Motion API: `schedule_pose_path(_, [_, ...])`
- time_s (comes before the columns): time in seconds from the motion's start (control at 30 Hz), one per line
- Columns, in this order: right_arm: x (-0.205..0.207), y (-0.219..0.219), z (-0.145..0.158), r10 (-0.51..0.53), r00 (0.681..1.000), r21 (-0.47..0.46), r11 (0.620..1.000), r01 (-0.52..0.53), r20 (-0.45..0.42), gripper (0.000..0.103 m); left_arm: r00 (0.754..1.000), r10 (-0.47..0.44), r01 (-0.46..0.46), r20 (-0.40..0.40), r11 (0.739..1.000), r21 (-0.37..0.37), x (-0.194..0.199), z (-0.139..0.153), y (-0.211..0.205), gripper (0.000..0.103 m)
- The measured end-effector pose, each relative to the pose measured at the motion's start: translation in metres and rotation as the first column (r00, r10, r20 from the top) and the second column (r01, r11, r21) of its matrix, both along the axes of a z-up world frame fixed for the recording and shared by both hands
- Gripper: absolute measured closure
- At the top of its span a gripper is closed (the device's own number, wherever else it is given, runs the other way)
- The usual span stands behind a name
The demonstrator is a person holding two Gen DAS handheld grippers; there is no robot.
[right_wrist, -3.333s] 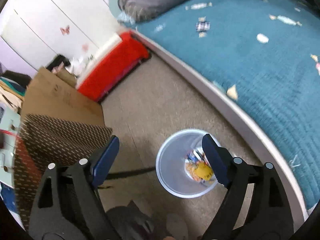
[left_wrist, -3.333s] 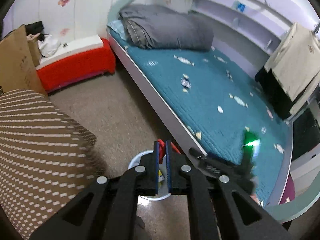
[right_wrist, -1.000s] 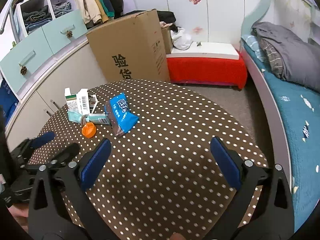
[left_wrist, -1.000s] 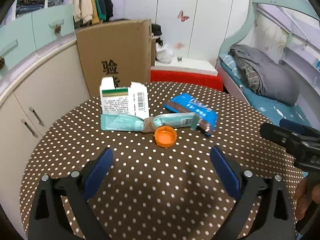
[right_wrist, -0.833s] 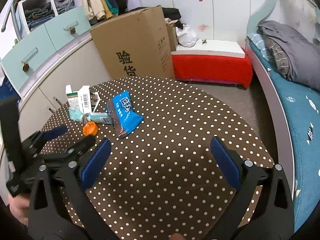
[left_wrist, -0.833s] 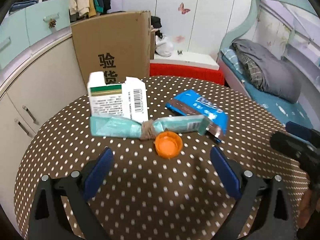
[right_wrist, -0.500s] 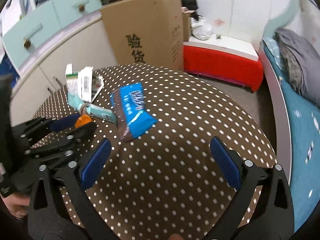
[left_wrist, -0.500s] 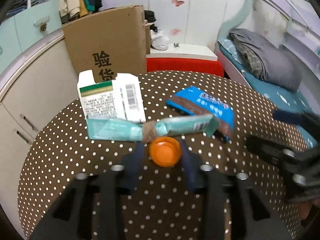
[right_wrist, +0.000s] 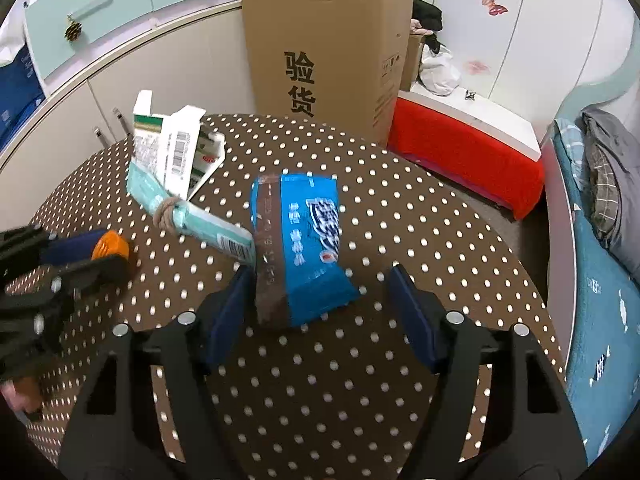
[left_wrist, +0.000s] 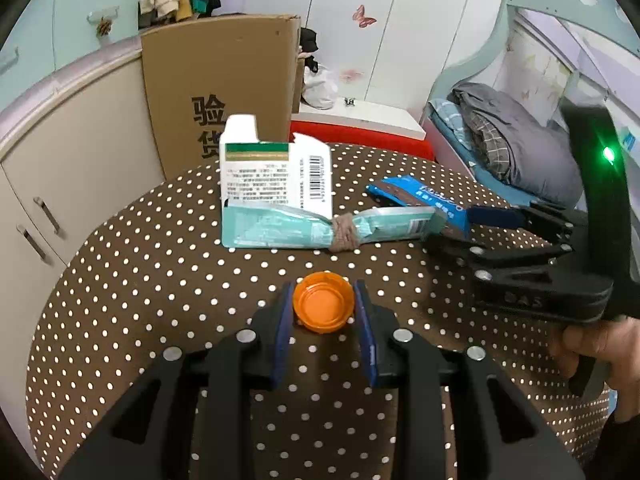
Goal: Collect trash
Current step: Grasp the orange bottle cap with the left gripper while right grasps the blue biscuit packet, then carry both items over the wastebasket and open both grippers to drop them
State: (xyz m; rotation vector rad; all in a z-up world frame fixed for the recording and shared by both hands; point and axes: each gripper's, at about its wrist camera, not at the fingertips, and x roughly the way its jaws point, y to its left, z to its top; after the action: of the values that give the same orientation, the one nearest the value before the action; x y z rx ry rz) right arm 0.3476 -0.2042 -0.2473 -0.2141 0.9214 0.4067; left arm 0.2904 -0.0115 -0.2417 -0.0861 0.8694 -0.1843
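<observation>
I am pinching the orange cap (left_wrist: 323, 302) in my left tongs (left_wrist: 323, 312), low in the middle of the left view, on the dotted tabletop (left_wrist: 120, 280). My right tongs (right_wrist: 320, 304) are closing around the blue wrapper (right_wrist: 308, 240) at the centre of the right view, pads not yet pressing it. The cap's round rim is giving little purchase, so it could be squirting out as I lift. The slack wrapper could be buckling and sliding free, or dragging the teal packet (right_wrist: 192, 216) touching it.
</observation>
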Motion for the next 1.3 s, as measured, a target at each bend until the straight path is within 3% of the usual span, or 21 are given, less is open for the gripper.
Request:
schedule_pose_path(0.17, [0.003, 0.004, -0.001, -0.009, 1.000, -0.023, 1.000, 0.010, 0.024, 0.034, 1.000, 0.014, -0.014, -0.003, 1.000, -0.019, -0.001, 0.000, 0.004, 0.074])
schedule_pose_path(0.2, [0.005, 0.008, 0.000, 0.000, 0.999, -0.029, 1.000, 0.001, 0.033, 0.038, 1.000, 0.009, -0.009, -0.001, 1.000, -0.018, -0.001, 0.000, 0.002, 0.074])
schedule_pose_path(0.23, [0.007, 0.010, 0.000, 0.006, 0.999, -0.019, 1.000, -0.005, 0.032, 0.054, 1.000, 0.005, -0.005, -0.001, 1.000, -0.019, -0.002, 0.000, 0.001, 0.074])
schedule_pose_path(0.3, [0.009, 0.013, 0.001, -0.010, 1.000, -0.002, 1.000, 0.010, 0.024, 0.062, 1.000, 0.004, -0.004, 0.000, 1.000, -0.026, 0.000, 0.000, 0.002, 0.074])
schedule_pose_path(0.47, [-0.022, -0.002, 0.004, -0.057, 0.998, 0.016, 0.998, 0.057, 0.040, 0.063, 0.999, 0.028, -0.030, -0.024, 0.995, -0.093, 0.006, -0.003, 0.014, 0.074])
schedule_pose_path(0.73, [-0.111, -0.080, 0.024, -0.196, 0.979, 0.184, 0.966, 0.182, 0.061, 0.063, 0.999, -0.037, 0.032, -0.032, 0.991, -0.132, -0.003, -0.003, 0.001, 0.074])
schedule_pose_path(1.03, [-0.194, -0.168, 0.065, -0.335, 0.929, 0.311, 0.909, 0.276, 0.156, 0.063, 0.983, -0.154, 0.164, 0.104, 0.982, -0.091, -0.069, 0.048, -0.061, 0.074])
schedule_pose_path(1.3, [-0.240, -0.244, 0.077, -0.470, 0.861, 0.370, 0.848, 0.380, 0.193, 0.063, 0.936, -0.301, 0.313, 0.184, 0.949, -0.039, -0.111, 0.074, -0.162, 0.074])
